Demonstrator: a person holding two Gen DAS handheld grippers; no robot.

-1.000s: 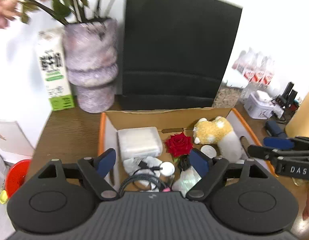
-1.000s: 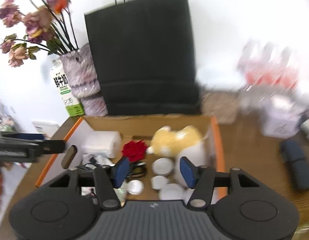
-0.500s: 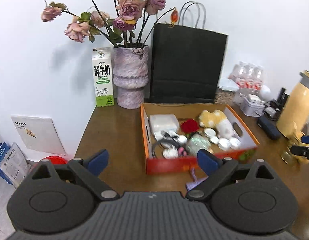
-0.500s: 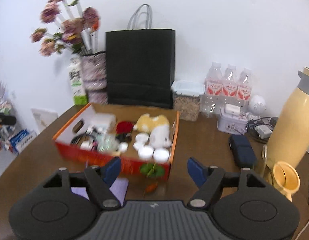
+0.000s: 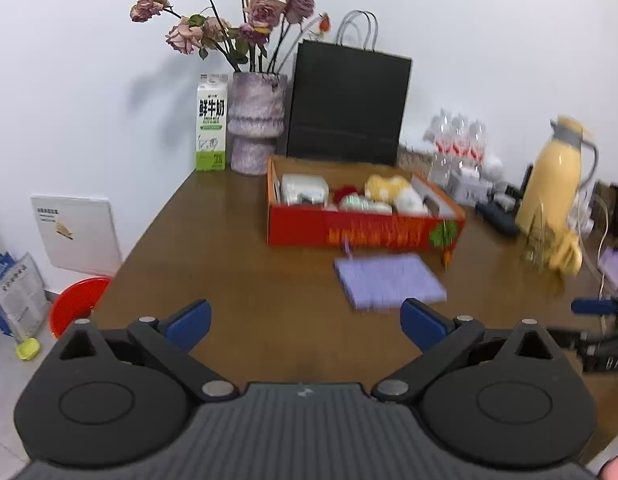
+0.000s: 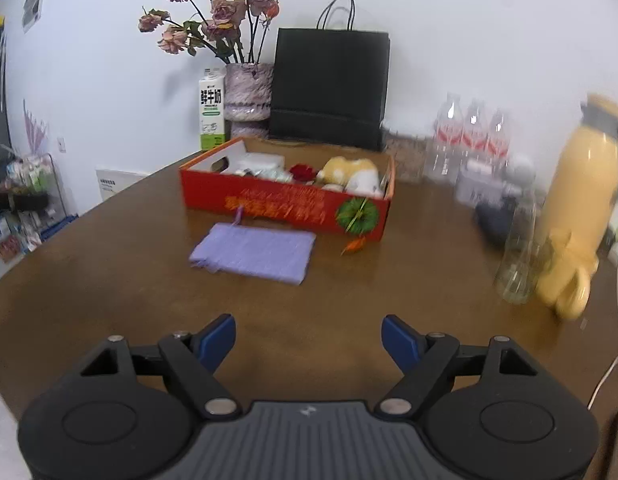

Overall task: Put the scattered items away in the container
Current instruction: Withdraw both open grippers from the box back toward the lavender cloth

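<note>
Reads 鲜牛奶 on the milk carton [image 5: 211,122], upper left beside the vase [image 5: 256,120]; orange print along the red box [image 5: 365,229] at centre frame too blurred to read. Left gripper [image 5: 305,324] and right gripper [image 6: 308,340], low in frame, both spread wide, jaws just opening, nothing between. Purple pouch [image 6: 254,253] flat on the table [image 6: 109,280], just before the box.

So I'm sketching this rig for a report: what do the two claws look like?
Both match. The left claw and right claw each have blue pads on black angular linkage arms with silver pivot pins, two round black discs behind them, and a grey ribbed body with a small logo. No cables or sleeves show.
</note>
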